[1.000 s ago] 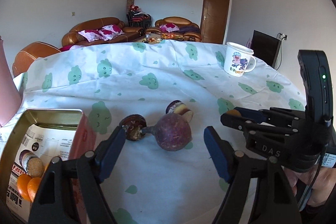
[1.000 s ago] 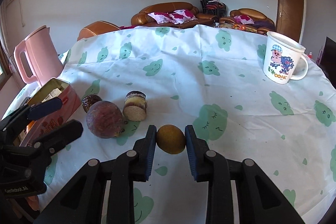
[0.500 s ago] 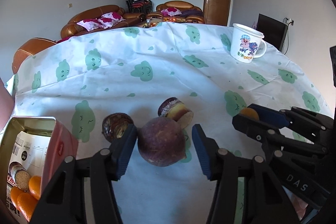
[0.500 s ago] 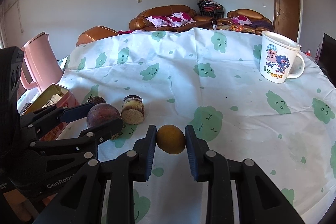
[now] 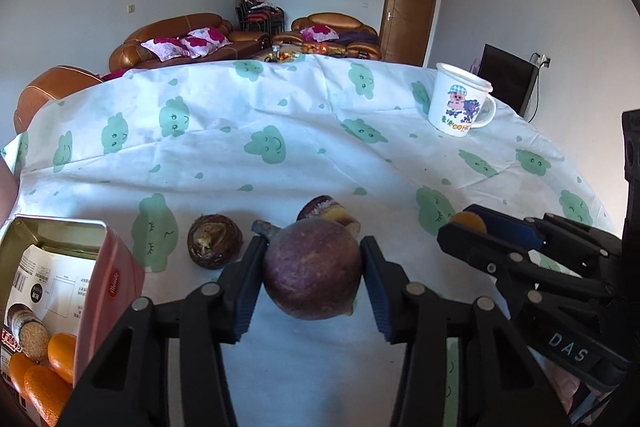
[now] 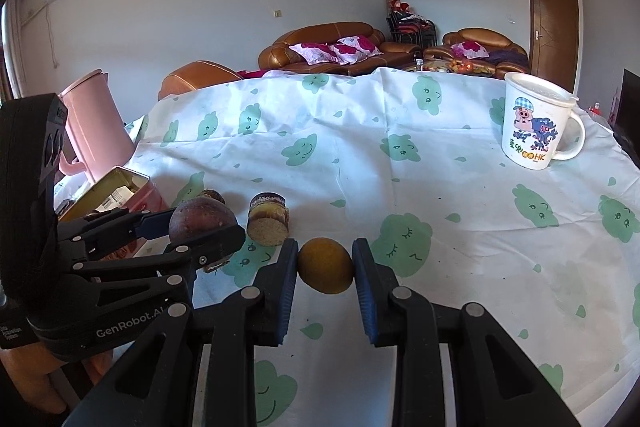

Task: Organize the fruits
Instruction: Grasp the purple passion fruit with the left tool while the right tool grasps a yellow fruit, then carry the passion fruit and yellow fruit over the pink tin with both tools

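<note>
A round purple fruit (image 5: 312,267) with a short stem lies on the cloud-print tablecloth (image 5: 248,131). My left gripper (image 5: 312,251) has its jaws closing around it, and both blue pads touch its sides. The right wrist view shows the same fruit (image 6: 200,217) between those fingers. My right gripper (image 6: 325,251) is shut on a small yellow-orange fruit (image 6: 325,265) just above the cloth. An open pink tin (image 5: 60,223) at the near left holds oranges (image 5: 60,351) and a printed packet.
A small brown husked fruit (image 5: 214,241) lies left of the purple one. A cut layered cake piece (image 6: 269,213) lies just behind it. A cartoon mug (image 6: 532,123) stands far right, and a pink kettle (image 6: 96,123) stands at the left edge. Sofas stand beyond the table.
My left gripper moved forward around the purple fruit and its jaws narrowed until the pads met the fruit's sides. The right gripper kept still with the yellow-orange fruit in it.
</note>
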Demonstrator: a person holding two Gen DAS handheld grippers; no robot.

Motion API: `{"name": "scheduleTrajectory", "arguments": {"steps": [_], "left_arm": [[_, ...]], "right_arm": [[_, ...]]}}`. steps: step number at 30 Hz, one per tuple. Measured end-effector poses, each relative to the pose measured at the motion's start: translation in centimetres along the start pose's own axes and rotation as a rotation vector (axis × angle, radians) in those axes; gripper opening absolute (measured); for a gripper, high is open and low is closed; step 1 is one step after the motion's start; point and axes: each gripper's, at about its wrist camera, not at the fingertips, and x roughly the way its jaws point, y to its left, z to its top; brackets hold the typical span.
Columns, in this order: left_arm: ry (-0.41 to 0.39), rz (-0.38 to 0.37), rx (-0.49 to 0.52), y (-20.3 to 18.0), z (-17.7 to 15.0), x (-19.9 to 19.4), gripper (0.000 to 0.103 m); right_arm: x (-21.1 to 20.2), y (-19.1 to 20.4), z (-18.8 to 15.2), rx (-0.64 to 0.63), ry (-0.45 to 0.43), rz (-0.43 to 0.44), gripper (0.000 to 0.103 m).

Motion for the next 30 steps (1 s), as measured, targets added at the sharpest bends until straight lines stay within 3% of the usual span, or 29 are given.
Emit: {"name": "scheduleTrajectory", "arguments": {"steps": [12,30], "left_arm": [[-0.142,0.021,0.043,-0.7,-0.3,-2.5,0.049],[-0.263,0.049,0.046,-0.7,-0.9,-4.8,0.049]], "right_arm": [[-1.4,0.3,-0.1,-0.017,-0.073,0.022,0.03],[-2.9,0.5,-0.3,-0.035,-0.157,0.041,0.03]]}}
